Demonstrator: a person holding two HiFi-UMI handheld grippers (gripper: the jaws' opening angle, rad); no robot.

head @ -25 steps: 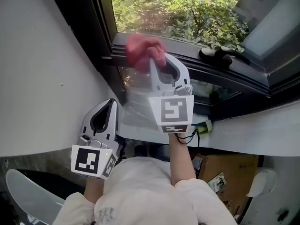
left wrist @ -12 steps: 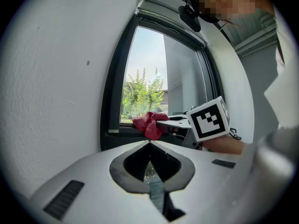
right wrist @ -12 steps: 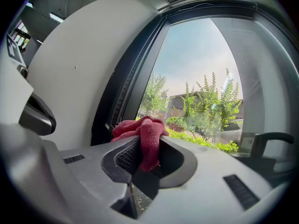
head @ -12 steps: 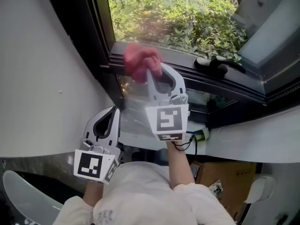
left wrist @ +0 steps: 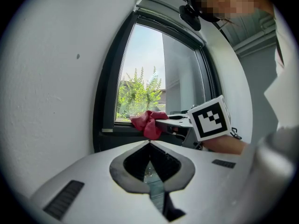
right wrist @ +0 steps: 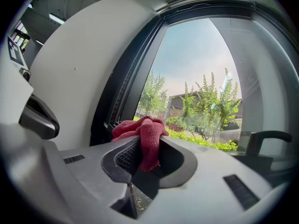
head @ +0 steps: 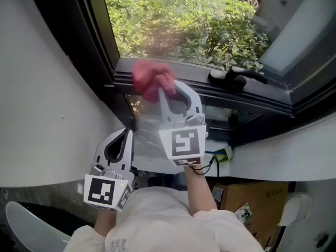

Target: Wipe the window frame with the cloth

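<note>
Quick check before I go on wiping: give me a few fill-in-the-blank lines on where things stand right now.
1. The right gripper is shut on the ___.
2. The left gripper, jaws together, holds ___.
3. In the head view the cloth is near the window frame's lower ___ corner.
4. In the head view the black handle lies to the cloth's ___.

Missing words: cloth; nothing; left; right

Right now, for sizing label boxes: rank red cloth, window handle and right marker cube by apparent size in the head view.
Right marker cube and red cloth: alike; cube is nearer, so unranked.
Window handle: smallest.
</note>
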